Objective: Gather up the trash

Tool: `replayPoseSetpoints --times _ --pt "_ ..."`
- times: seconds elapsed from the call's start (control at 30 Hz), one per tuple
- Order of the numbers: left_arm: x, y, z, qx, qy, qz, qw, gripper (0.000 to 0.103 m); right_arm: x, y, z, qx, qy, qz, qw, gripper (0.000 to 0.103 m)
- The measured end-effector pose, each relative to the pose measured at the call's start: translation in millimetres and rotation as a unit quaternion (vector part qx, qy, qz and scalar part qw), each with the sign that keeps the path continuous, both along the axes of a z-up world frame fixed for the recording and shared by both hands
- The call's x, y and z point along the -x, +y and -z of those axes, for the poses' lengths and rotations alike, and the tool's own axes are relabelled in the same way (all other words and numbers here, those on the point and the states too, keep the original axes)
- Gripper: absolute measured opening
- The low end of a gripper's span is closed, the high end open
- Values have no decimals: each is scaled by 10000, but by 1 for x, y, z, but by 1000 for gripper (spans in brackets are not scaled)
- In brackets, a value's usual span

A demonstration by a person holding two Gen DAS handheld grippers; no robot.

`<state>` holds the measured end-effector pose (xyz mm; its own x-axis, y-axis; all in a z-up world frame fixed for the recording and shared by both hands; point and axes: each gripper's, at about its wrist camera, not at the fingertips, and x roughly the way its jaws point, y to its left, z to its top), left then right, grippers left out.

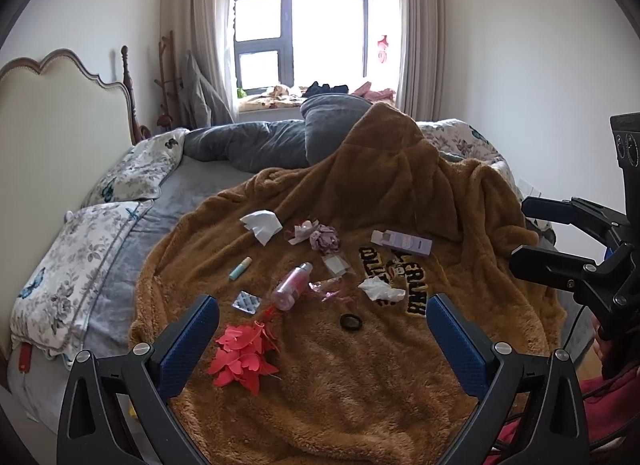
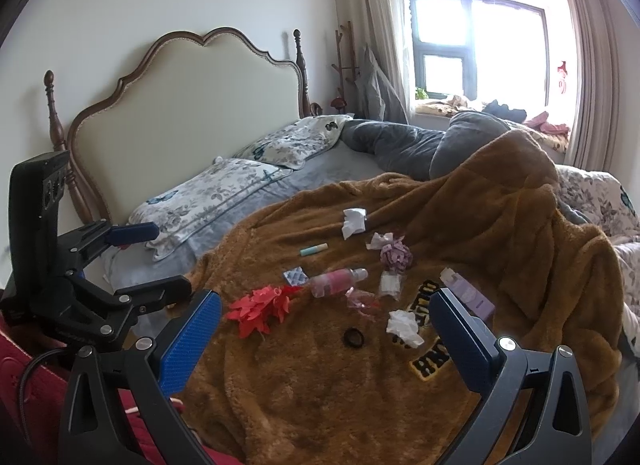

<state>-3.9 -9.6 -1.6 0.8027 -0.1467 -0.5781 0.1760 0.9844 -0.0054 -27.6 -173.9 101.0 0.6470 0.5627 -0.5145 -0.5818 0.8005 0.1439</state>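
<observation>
Trash lies on a brown fleece blanket (image 1: 360, 365) on the bed: a crumpled white tissue (image 1: 381, 290) (image 2: 404, 328), a folded white tissue (image 1: 262, 225) (image 2: 353, 221), a pink bottle (image 1: 291, 286) (image 2: 338, 281), a purple box (image 1: 402, 243) (image 2: 468, 294), a clear pink wrapper (image 1: 328, 290), a blue-white packet (image 1: 247, 302), a teal tube (image 1: 240, 268) and a black ring (image 1: 351, 321) (image 2: 353, 337). My left gripper (image 1: 322, 315) is open and empty, above the blanket near the red paper flower (image 1: 244, 357). My right gripper (image 2: 326, 319) is open and empty, also seen at the right edge of the left wrist view (image 1: 536, 233).
A purple scrunchie (image 1: 325, 239) and small clear bag (image 1: 335, 264) lie among the trash. Floral pillows (image 1: 80, 277) and a cream headboard (image 2: 180, 113) are at the left. A grey duvet (image 1: 260, 141) is bunched behind. A window (image 1: 300, 37) is beyond the bed.
</observation>
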Motion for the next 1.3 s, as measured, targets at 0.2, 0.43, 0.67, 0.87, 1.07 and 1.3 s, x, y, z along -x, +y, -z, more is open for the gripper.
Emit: replayPoseSetpoints --times 0.2,0.43,0.67,0.87,1.07,1.3 --pt "0 0 -1 -3 -4 -7 10000 103 0 0 0 6 3 5 10000 103" --pt "-4 -1 -1 -12 29 -36 10000 103 -3 -4 0 12 7 21 10000 103" --pt "-12 0 1 11 74 -79 9999 103 -7 -7 0 23 30 35 10000 103" --pt "-26 8 5 16 150 -160 9998 103 -18 -3 1 49 125 31 9999 103" --pt "-42 23 21 -94 358 -297 9989 103 -31 4 10 68 334 29 9994 103" --pt "-83 51 69 -367 880 -473 9943 103 -67 19 28 167 899 62 9958 103"
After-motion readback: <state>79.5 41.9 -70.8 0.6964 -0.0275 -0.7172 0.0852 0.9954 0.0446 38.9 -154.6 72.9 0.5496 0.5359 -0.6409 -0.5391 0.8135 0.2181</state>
